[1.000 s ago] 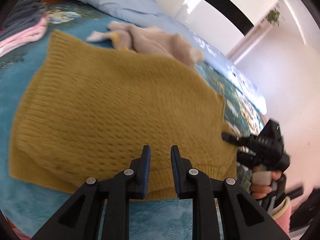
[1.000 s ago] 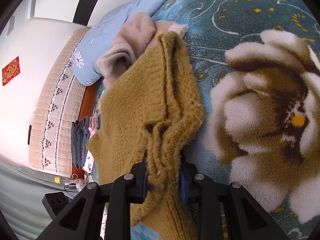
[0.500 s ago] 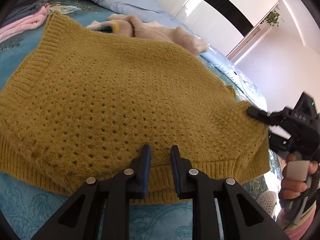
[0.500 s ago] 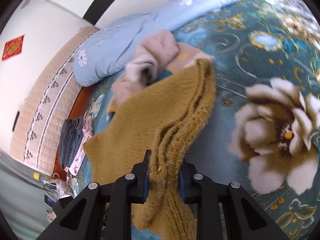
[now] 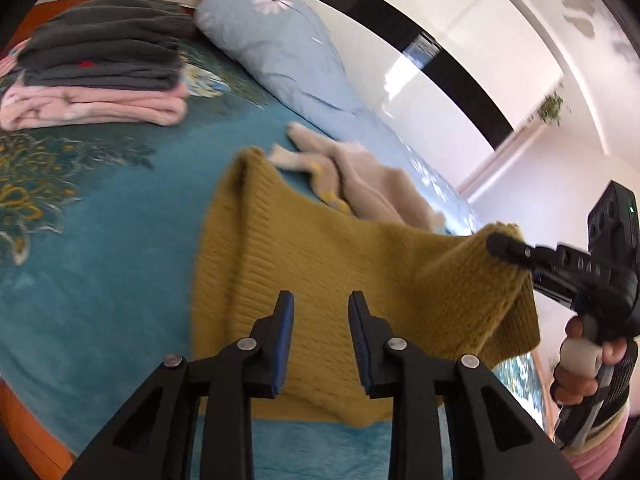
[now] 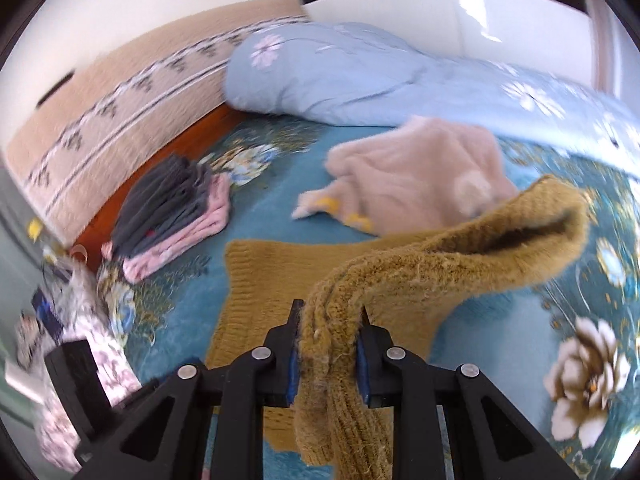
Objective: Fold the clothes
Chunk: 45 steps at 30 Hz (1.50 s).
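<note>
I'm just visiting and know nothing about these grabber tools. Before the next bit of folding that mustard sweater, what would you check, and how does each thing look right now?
1. Right gripper has a firm hold: ok, it is clamped on a bunched edge of the mustard sweater.
2. Left gripper ready to grab: ok, open above the sweater, holding nothing.
3. Sweater flat enough to fold neatly: not ok, one side is lifted and draped.
4. Landing area free: ok, the teal bedspread left of the sweater is bare.
5. Beige garment clear of the fold: cannot tell, it lies close behind the sweater.
6. Folded stack undisturbed: ok, well apart.
</note>
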Available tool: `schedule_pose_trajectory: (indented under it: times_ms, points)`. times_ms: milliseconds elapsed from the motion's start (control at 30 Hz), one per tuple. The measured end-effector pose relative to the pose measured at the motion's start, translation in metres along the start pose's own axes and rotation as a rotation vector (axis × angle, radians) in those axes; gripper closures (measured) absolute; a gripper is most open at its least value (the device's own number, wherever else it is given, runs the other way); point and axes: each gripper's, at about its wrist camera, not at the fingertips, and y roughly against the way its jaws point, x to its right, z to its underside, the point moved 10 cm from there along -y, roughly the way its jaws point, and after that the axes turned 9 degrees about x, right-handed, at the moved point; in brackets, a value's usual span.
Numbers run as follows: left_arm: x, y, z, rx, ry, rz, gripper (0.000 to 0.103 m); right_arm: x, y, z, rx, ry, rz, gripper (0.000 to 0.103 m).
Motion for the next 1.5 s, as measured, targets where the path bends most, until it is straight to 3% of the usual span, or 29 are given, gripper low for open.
schedule_pose_trajectory:
  times_ms: [200,367,467,900,1167,1333,1500]
  points:
    - [-0.054,0.009,-0.015,0.045,0.158,0.029,0.075,-0.083,-0.054,0.040,-0.142,0.226,-0.036,0.079]
    - [-0.068,0.009,-0.017,0.042,0.222,0.050,0.074,-0.117,-0.093,0.087,-0.269,0.317,-0.063,0.079]
    - [-0.071,0.009,-0.019,0.041,0.234,0.064,0.074,-0.121,-0.106,0.094,-0.295,0.310,-0.050,0.079]
    - [-0.074,0.005,-0.015,0.032,0.239,0.065,0.074,-0.122,-0.106,0.090,-0.292,0.251,-0.070,0.076]
    - [-0.075,0.006,-0.015,0.034,0.233,0.062,0.074,-0.127,-0.094,0.081,-0.272,0.157,-0.163,0.071]
    - [-0.075,0.007,-0.015,0.035,0.225,0.062,0.074,-0.138,-0.079,0.072,-0.243,0.093,-0.267,0.071]
    - [-0.072,0.008,-0.015,0.034,0.206,0.066,0.074,-0.125,-0.060,0.055,-0.174,0.084,-0.248,0.072]
